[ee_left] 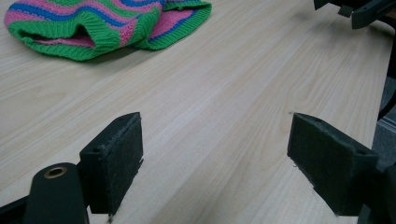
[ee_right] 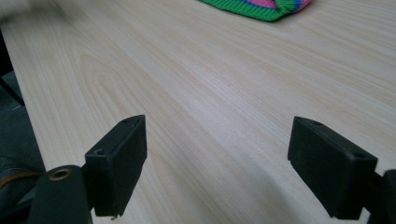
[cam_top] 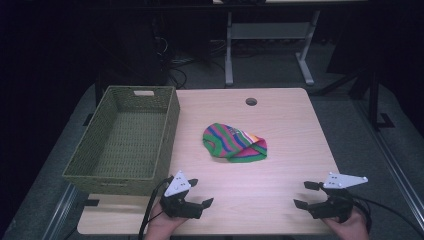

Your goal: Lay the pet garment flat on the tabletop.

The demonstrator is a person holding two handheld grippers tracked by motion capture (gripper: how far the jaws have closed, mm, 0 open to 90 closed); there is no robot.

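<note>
High view showed a striped knit hat [cam_top: 235,142] lying crumpled near the middle of the desk [cam_top: 280,125], well apart from both tools. I took it that it lay there loose, in easy reach of either hand. A green woven basket [cam_top: 125,142] stood at the left edge of the desk, just beside the hat's side of the surface and empty as far as I could see, so it looked like the place the hat was meant to go, though that was only my guess.

The left tool [cam_top: 192,196] sat low at the near edge, close to the basket's front corner, held from below by a hand [cam_top: 160,227], its tips angled toward the right and a little forward. Its jaws stood wide apart with nothing between them; in the left gripper view the two dark pads [ee_left: 116,163] framed bare wood, with the hat [ee_left: 102,25] off at the upper left.

The right tool [cam_top: 305,195] rested near the right front corner, the hand [cam_top: 347,225] behind it, tips pointing left across the desk. Its jaws also stood apart and empty; the right gripper view showed the pads [ee_right: 119,163] over bare wood and just the hat's green hem [ee_right: 261,9] at the top edge.
</note>
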